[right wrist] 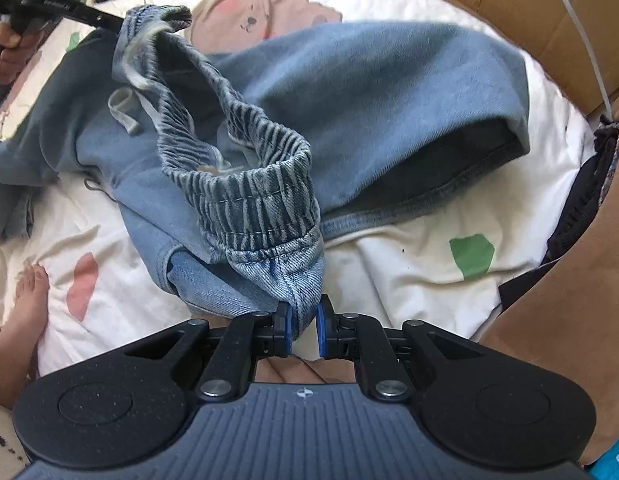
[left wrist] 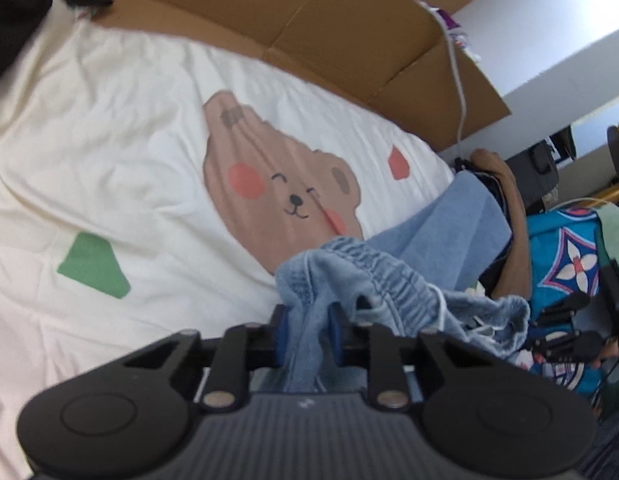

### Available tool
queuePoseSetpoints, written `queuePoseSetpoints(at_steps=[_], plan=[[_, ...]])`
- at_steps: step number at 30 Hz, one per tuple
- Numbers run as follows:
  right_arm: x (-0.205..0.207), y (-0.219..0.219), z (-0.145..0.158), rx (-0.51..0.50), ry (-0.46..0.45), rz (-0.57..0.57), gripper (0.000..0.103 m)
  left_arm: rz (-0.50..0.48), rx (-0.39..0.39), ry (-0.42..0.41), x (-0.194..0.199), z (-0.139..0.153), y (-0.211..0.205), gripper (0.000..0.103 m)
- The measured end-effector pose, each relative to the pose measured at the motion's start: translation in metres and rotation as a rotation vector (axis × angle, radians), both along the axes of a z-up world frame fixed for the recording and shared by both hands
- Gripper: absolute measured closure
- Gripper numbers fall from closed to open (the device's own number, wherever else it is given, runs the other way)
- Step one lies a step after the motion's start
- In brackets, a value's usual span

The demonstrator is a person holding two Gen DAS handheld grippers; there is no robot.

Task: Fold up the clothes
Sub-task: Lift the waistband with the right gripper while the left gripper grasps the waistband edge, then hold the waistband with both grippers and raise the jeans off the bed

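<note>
Denim shorts (right wrist: 269,128) are held up over the bear bedsheet (left wrist: 109,120), pinched at the stretchy waistband by the left gripper (left wrist: 307,334) and the right gripper (right wrist: 302,330).

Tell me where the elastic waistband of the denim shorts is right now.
The waistband is stretched between the two grippers: the right gripper pinches one end at the bottom centre of the right wrist view, and the left gripper holds the other, above the bear-print sheet.

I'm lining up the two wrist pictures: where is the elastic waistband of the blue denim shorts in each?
Left wrist: elastic waistband lower centre-right, above the left gripper.
Right wrist: waistband centre, above the right gripper.
Shared landmark: brown bear print.
</note>
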State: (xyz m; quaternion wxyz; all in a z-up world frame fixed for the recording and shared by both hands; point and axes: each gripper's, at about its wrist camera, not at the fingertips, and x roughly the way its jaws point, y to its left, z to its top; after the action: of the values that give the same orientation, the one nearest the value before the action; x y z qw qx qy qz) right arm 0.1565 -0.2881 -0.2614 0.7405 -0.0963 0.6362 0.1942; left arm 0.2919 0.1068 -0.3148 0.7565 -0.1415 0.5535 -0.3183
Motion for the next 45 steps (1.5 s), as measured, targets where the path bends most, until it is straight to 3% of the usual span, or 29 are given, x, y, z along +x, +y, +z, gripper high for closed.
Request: queuePoseSetpoints(at_steps=[8, 14, 20, 22, 30, 34, 36, 42, 45], plan=[[0.005, 0.014, 0.050, 0.045, -0.126, 0.006, 0.093, 0.032, -0.018, -0.092, -0.039, 0.054, 0.023, 0.096], [-0.002, 0.034, 0.077, 0.038, -0.190, 0.057, 0.093, 0.076, -0.039, -0.095, -0.080, 0.078, 0.035, 0.097], [-0.001, 0.037, 0.073, 0.005, -0.180, 0.064, 0.093, 0.079, -0.036, -0.107, -0.118, 0.080, 0.016, 0.097], [-0.001, 0.040, 0.062, 0.011, -0.149, 0.119, 0.093, 0.071, -0.020, -0.116, -0.130, 0.076, 0.003, 0.097], [-0.001, 0.044, 0.053, -0.024, -0.131, 0.114, 0.093, 0.070, 0.086, -0.101, -0.157, 0.040, -0.056, 0.096], [0.002, 0.046, 0.051, -0.049, -0.132, 0.123, 0.093, 0.036, 0.170, -0.086, -0.165, 0.027, -0.081, 0.094], [0.005, 0.047, 0.050, -0.060, -0.133, 0.120, 0.093, 0.038, 0.174, -0.069, -0.166, 0.028, -0.081, 0.092], [0.004, 0.050, 0.048, -0.067, -0.124, 0.127, 0.093, 0.072, 0.192, -0.073, -0.172, 0.055, -0.059, 0.081], [0.002, 0.051, 0.046, -0.068, -0.121, 0.130, 0.093, 0.125, 0.180, -0.077, -0.171, 0.066, -0.046, 0.070]])
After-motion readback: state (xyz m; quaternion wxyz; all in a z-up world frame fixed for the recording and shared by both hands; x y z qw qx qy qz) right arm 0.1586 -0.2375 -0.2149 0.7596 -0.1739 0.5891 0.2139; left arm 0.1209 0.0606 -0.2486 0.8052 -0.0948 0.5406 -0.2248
